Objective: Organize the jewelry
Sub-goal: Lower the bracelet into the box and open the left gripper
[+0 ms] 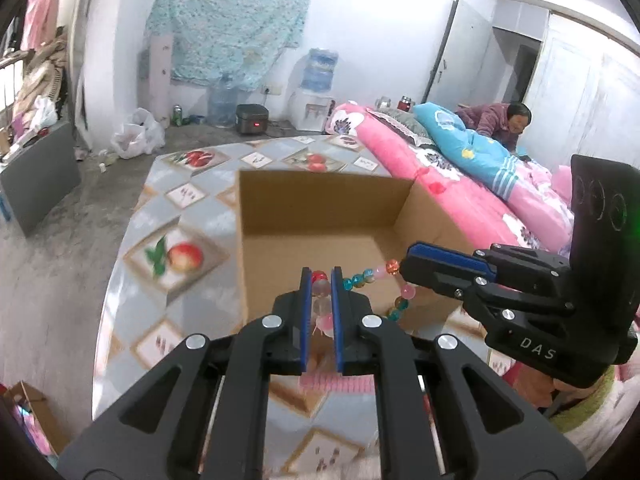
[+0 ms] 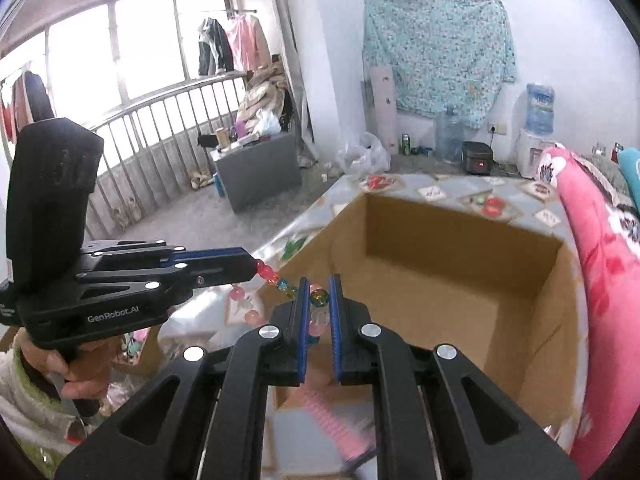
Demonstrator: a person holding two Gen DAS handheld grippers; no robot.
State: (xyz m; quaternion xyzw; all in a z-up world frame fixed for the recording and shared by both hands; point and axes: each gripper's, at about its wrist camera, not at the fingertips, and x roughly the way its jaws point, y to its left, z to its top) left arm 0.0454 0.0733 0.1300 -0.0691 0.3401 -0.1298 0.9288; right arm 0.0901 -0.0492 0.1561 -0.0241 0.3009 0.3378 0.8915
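A bracelet of pink, red, teal and clear beads (image 1: 370, 275) hangs stretched between my two grippers above the near edge of an open cardboard box (image 1: 320, 208). My left gripper (image 1: 320, 276) is shut on beads at one end. My right gripper (image 1: 402, 270) enters from the right, shut on the other end. In the right wrist view my right gripper (image 2: 319, 284) pinches a bead, the left gripper (image 2: 254, 266) holds the strand (image 2: 280, 282) from the left, and the box (image 2: 460, 240) lies just beyond. The box looks empty inside.
The box stands on a table with a fruit-print cloth (image 1: 180, 248). A pink comb-like item (image 2: 336, 424) lies below the grippers. A bed with pink bedding (image 1: 440, 172) borders the table's right side, a person leaning on it. A grey cabinet (image 2: 256, 168) stands further left.
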